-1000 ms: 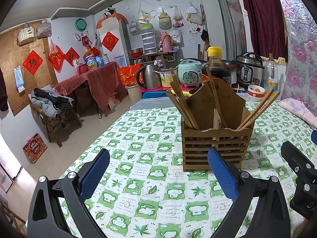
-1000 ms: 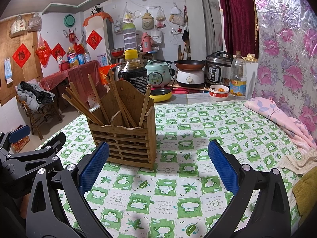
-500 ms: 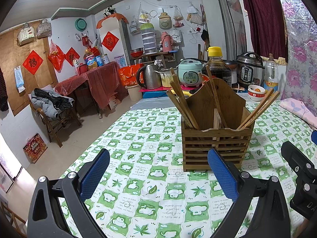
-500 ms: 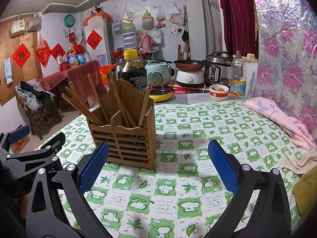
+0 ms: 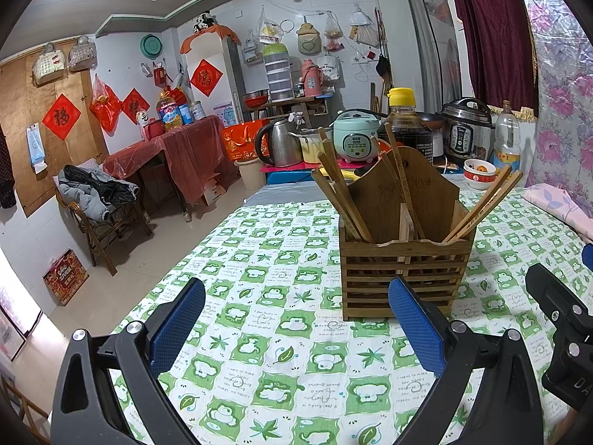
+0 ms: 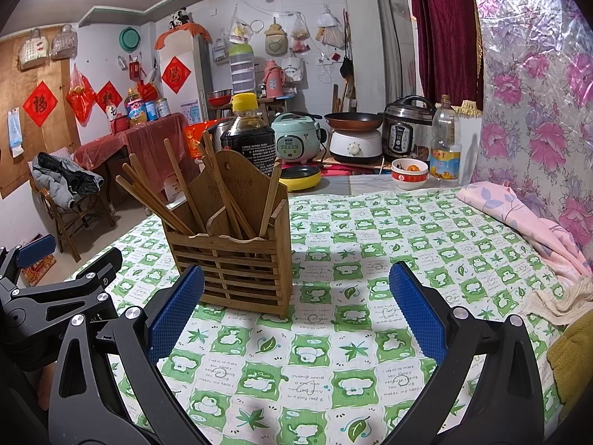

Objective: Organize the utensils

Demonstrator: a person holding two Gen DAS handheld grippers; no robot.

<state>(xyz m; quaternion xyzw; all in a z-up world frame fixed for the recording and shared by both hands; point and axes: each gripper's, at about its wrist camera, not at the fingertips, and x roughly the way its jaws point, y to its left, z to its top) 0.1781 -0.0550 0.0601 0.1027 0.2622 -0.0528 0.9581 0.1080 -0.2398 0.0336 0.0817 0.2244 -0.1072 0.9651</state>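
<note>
Nothing has shifted over the last second: both views match the earlier ones, holder and chopsticks unmoved, so I judge the sorting either finished or paused, with no utensil in transit. Left gripper (image 5: 296,328) hovers low over the counter (image 5: 259,333), its blue fingers (image 5: 178,326) spread wide and empty; the wooden utensil holder (image 5: 406,270) stands upright at about 1 o'clock from it, just beyond the right finger, which overlaps the holder's lower corner in view, so contact there cannot be told. Chopsticks (image 5: 343,196) fan out of the holder, one bunch leaning toward 11 o'clock, another pair toward 2 o'clock. Right gripper (image 6: 296,313) likewise has fingers (image 6: 417,317) wide apart, holding nothing; from it the holder sits at 11 o'clock, near its left finger. No loose utensils show on the checked cloth in either view. Hard to make out: the holder's inner compartments are screened by its slats and tall back board, so the sorting by compartment cannot be checked. The dark soy bottle (image 6: 247,129) is partly hidden behind the holder. The counter's near edge is cut off by the gripper bodies.
</note>
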